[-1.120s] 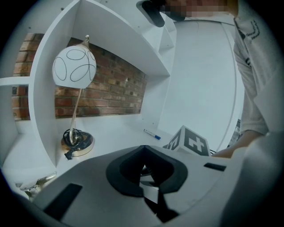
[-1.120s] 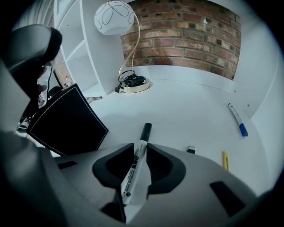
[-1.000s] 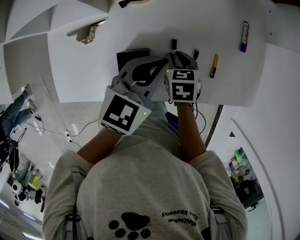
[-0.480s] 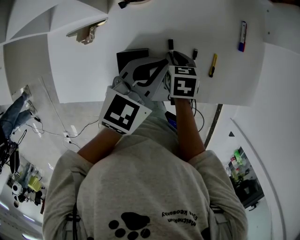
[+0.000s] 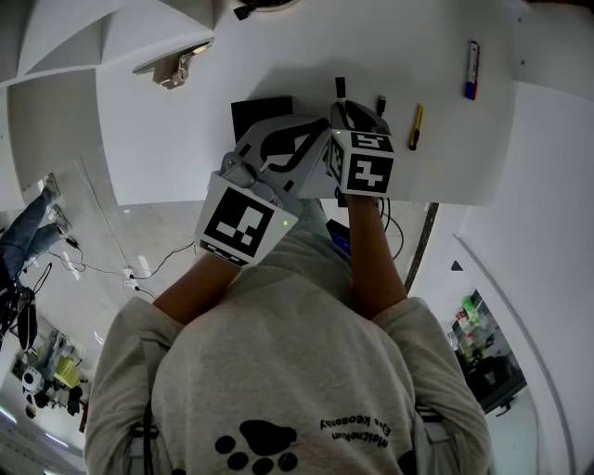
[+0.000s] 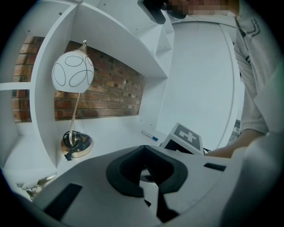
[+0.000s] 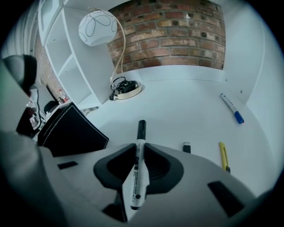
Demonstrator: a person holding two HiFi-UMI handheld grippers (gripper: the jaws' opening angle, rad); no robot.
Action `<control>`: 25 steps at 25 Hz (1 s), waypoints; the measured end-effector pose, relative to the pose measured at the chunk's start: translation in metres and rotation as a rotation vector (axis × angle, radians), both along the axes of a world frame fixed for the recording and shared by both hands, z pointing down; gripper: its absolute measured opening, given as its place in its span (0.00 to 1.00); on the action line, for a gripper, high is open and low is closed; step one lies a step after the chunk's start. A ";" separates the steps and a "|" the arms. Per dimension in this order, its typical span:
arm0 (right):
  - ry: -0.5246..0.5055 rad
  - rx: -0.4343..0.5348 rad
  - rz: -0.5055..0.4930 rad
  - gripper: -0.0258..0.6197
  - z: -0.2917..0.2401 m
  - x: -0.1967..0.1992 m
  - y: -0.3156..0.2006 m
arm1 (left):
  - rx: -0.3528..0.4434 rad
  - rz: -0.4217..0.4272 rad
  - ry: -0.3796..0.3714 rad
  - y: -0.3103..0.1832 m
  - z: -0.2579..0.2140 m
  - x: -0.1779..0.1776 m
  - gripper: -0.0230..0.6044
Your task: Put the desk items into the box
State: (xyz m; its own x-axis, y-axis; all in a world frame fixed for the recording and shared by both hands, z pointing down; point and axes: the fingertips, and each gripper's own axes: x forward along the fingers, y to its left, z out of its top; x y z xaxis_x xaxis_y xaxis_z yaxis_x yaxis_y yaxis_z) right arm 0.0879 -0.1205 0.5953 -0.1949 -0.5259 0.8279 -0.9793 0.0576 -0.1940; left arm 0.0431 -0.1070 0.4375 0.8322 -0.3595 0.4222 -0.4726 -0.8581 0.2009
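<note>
markers (image 7: 137,168) (image 7: 232,107) 2 | yellow cutter (image 7: 224,156) 1 | box (image 7: 71,128) 1 | lamp (image 7: 97,27) 1

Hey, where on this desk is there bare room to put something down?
The widest bare patch is the middle of the desk, bordered by the lamp base at the back, the blue-capped marker on the right and the yellow cutter in front. The near edge is crowded: the black box, a small black piece and the cutter lie there.

head view | box (image 5: 252,111): mostly behind left gripper (image 5: 311,132) | lamp (image 5: 272,3): cut by top edge | marker (image 5: 340,86): only cap shows
</note>
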 end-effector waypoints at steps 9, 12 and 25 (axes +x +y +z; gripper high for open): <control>0.014 0.073 0.029 0.16 -0.029 0.004 0.000 | 0.015 0.011 0.021 0.009 -0.013 0.000 0.05; 0.025 0.098 0.039 0.16 -0.038 0.006 0.001 | 0.020 0.011 0.027 0.010 -0.017 -0.002 0.05; 0.062 0.226 0.082 0.16 -0.083 0.010 0.003 | 0.056 0.022 0.048 0.020 -0.040 -0.006 0.05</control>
